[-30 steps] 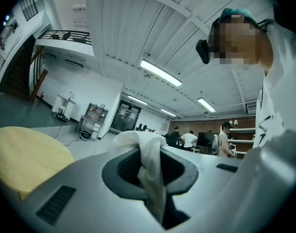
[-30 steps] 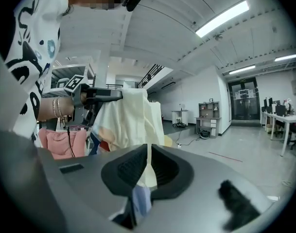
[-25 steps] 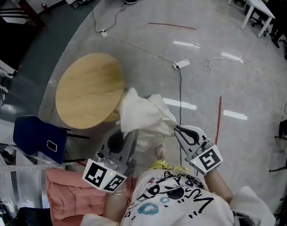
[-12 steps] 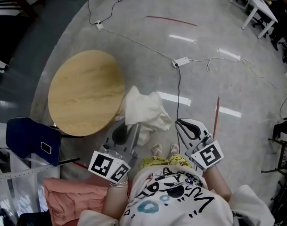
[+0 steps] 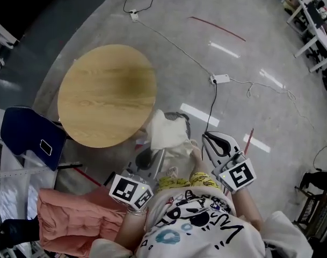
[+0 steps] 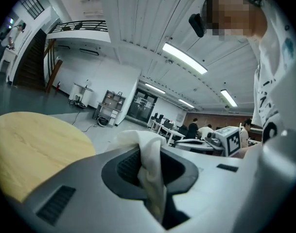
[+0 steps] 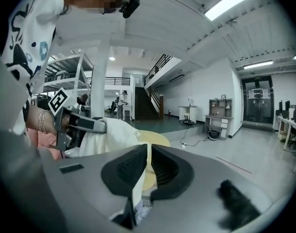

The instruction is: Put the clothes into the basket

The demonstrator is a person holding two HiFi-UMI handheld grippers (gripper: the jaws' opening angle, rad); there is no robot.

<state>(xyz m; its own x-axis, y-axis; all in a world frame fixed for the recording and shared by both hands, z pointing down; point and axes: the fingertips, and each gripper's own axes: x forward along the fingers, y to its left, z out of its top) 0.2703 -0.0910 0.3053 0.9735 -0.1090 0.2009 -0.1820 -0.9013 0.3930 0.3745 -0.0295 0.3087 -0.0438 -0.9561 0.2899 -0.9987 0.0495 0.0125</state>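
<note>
Left gripper (image 5: 152, 157) and right gripper (image 5: 207, 141) each pinch the white garment (image 5: 166, 133), slung between them at twelve o'clock; the pink heap (image 5: 72, 222) at eight o'clock, possibly the basket, lies nearer the left one.

A glossy grey floor (image 5: 281, 160) reflects ceiling strip lights (image 6: 184, 58). A round wooden tabletop (image 5: 107, 93) stands beside a navy chair (image 5: 26, 138); cables (image 5: 174, 46) trail across, white desks (image 5: 313, 20) far off.
</note>
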